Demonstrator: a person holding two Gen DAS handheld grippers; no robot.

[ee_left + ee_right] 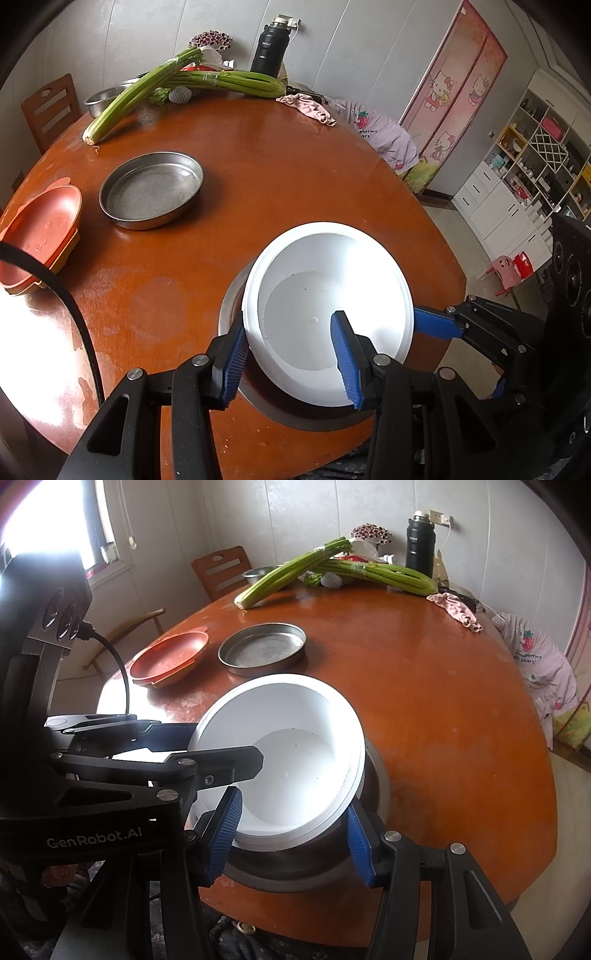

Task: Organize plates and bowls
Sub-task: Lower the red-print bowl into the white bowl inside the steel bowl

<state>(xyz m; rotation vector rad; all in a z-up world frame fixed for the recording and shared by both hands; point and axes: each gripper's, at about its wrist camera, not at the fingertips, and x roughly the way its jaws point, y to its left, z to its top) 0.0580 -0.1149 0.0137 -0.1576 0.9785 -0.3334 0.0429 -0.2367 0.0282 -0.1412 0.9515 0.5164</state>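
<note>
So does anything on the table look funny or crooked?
Yes, the white bowl sits tilted in the metal bowl instead of flat. The left gripper straddles its rim, the right gripper is by it. Celery and a pink cloth lie among the dishes.

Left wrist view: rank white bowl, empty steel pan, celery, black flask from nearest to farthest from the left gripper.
1. white bowl: at the left gripper, one of its fingers inside the rim.
2. steel pan: mid-table, to the left.
3. celery: far side of the table, left of centre.
4. black flask: by the back wall, behind the celery.
</note>
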